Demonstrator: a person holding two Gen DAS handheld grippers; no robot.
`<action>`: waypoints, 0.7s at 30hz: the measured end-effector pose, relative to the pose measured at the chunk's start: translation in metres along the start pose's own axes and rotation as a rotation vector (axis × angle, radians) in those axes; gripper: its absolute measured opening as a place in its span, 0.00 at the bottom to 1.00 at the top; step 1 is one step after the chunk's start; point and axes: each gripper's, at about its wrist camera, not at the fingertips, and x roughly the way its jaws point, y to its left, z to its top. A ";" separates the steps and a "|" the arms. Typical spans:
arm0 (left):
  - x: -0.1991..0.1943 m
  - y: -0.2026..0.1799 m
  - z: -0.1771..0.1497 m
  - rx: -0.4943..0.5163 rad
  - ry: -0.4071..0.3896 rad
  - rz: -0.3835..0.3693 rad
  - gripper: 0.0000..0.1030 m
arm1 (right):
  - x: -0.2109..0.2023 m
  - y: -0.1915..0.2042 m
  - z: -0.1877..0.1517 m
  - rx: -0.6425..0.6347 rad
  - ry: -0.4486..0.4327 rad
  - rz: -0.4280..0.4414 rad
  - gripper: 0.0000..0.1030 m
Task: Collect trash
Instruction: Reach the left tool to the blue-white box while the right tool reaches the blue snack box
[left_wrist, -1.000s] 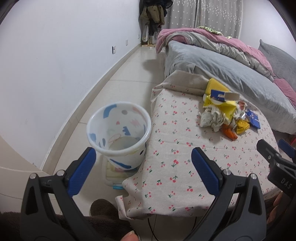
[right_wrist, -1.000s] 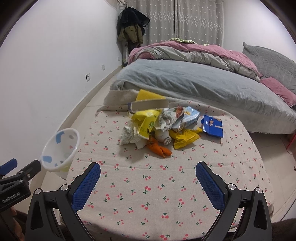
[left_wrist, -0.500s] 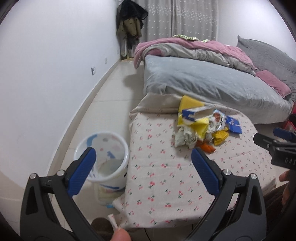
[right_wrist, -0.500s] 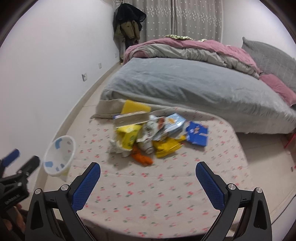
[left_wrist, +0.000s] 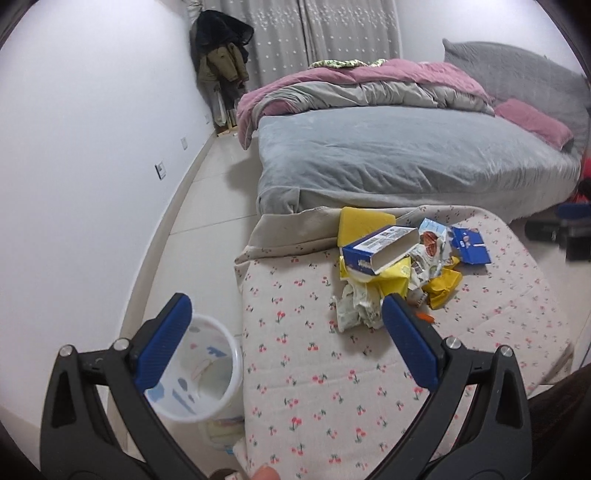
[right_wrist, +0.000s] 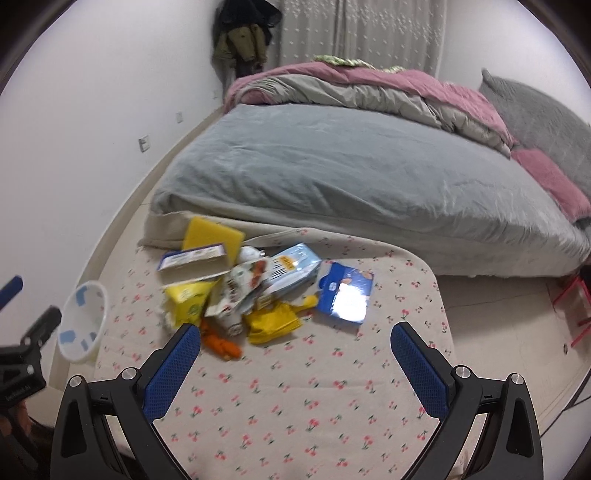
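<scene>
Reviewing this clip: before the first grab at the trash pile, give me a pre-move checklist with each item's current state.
1. Left gripper open and empty: ok.
2. Right gripper open and empty: ok.
3. Trash pile in view on the cherry-print cloth: ok.
4. Waste bin upright on the floor beside the table, mouth unobstructed: ok.
5. Orange wrapper, nearest the right gripper, free of other pieces: ok.
6. Blue-and-white box stable atop the pile: cannot tell.

right gripper (left_wrist: 561, 230) blurred at frame edge, orange wrapper (left_wrist: 424, 316) mostly behind left jaws
</scene>
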 end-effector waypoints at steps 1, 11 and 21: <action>0.006 -0.004 0.003 0.011 0.005 -0.003 0.99 | 0.006 -0.007 0.004 0.024 0.008 0.002 1.00; 0.057 -0.026 0.019 0.051 0.066 -0.101 0.99 | 0.076 -0.061 0.022 0.161 0.128 -0.016 1.00; 0.111 -0.040 0.032 0.051 0.178 -0.298 0.88 | 0.115 -0.077 0.025 0.176 0.207 0.024 1.00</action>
